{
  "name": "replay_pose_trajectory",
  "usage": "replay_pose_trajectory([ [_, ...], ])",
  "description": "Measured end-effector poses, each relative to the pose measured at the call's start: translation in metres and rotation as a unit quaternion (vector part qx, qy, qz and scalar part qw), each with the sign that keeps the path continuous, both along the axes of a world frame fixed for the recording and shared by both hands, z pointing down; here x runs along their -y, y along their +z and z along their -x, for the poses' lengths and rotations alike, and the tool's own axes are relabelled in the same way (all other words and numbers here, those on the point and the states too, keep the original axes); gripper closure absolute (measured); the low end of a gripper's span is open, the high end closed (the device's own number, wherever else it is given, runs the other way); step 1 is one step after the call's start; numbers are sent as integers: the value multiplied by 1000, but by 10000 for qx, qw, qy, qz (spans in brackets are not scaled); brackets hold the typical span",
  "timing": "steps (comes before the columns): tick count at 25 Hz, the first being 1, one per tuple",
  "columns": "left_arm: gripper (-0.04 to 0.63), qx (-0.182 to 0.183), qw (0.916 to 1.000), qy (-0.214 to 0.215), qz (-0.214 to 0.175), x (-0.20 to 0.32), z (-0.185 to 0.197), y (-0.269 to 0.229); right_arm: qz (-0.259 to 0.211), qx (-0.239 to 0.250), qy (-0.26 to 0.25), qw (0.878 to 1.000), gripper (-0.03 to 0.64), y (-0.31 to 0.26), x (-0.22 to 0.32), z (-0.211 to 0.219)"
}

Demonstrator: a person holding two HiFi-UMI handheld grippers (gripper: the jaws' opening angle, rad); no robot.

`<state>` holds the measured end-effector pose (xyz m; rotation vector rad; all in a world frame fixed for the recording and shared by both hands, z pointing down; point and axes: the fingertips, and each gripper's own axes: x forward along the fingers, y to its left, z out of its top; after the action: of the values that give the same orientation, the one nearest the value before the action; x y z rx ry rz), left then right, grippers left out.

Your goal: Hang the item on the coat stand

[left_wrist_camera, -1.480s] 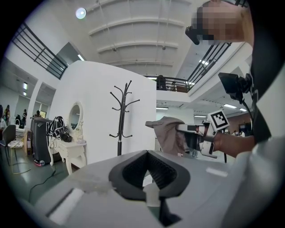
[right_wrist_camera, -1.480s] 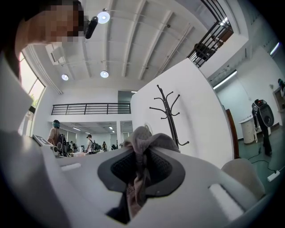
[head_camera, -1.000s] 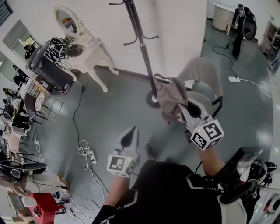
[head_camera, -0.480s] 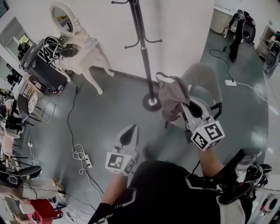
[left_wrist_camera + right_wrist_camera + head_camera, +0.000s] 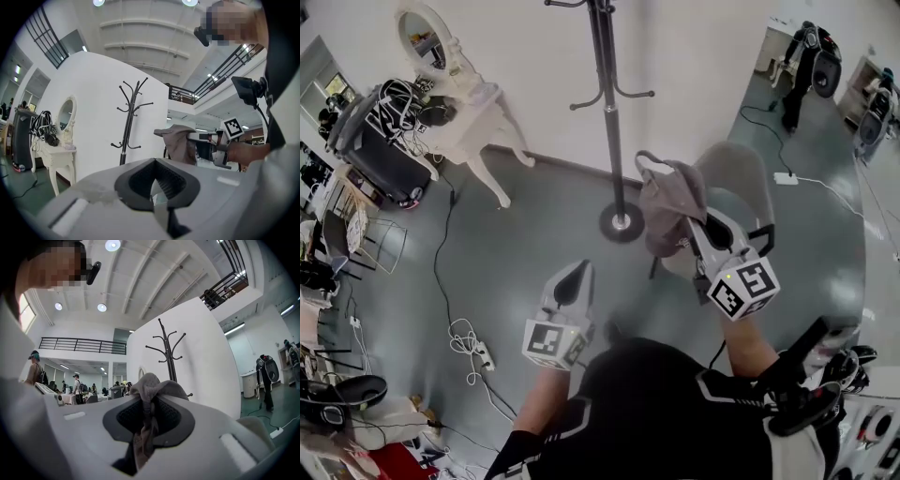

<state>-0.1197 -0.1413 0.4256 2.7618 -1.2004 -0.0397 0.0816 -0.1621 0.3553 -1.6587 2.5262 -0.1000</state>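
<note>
Fingers of right gripper (image 5: 694, 234) clamped narrow on grey garment (image 5: 667, 202), fabric bunched between the pads. Left gripper (image 5: 572, 286) fingers together, nothing in them. Coat stand (image 5: 609, 122) upright by white wall. Garment held clear of its hooks, just right of stand base in head view.

The left tongs (image 5: 578, 274) and right tongs (image 5: 148, 414) are pale grey shells with black ribbed pads, each carrying a black-and-white marker cube (image 5: 550, 344). The black top (image 5: 661, 412) has white piping.
</note>
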Motion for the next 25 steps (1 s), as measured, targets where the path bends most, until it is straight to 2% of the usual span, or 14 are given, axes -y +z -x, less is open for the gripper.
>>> replay_pose_trajectory([
  [8, 566, -110, 9999, 107, 31, 28, 6, 0, 86, -57, 109, 9999, 566, -1, 26, 9],
  [25, 566, -55, 9994, 337, 9, 95, 22, 6, 71, -162, 275, 9995, 566, -1, 87, 28],
])
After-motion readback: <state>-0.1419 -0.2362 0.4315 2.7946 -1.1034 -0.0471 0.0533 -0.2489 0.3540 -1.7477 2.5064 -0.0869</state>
